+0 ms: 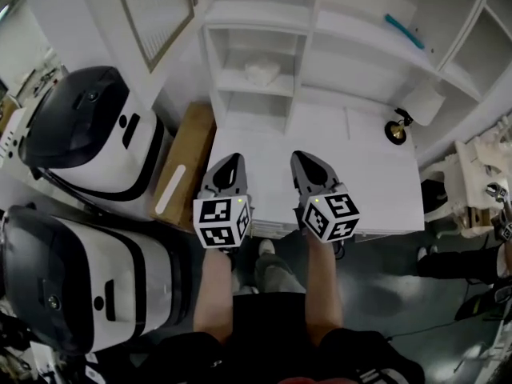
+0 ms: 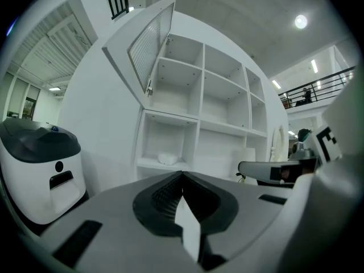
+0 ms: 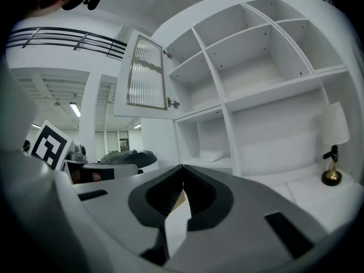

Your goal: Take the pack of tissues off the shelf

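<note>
A white pack of tissues [image 1: 262, 72] lies in a lower left compartment of the white shelf unit [image 1: 304, 22]; it also shows as the tissue pack [image 2: 167, 158] in the left gripper view and as the tissue pack [image 3: 211, 156] in the right gripper view. My left gripper [image 1: 232, 160] and right gripper [image 1: 298, 158] hover side by side over the white table [image 1: 376, 174], well short of the shelf. Both are shut, tips together, with nothing between them. The left gripper's tips [image 2: 182, 174] and the right gripper's tips [image 3: 182, 167] point toward the shelf.
A small table lamp [image 1: 416, 110] stands on the table's right side. A cabinet door [image 1: 156, 14] hangs open at the shelf's upper left. Two large white and black machines [image 1: 88, 134] stand at the left beside a cardboard box [image 1: 184, 162]. A teal object [image 1: 404, 30] lies on an upper shelf.
</note>
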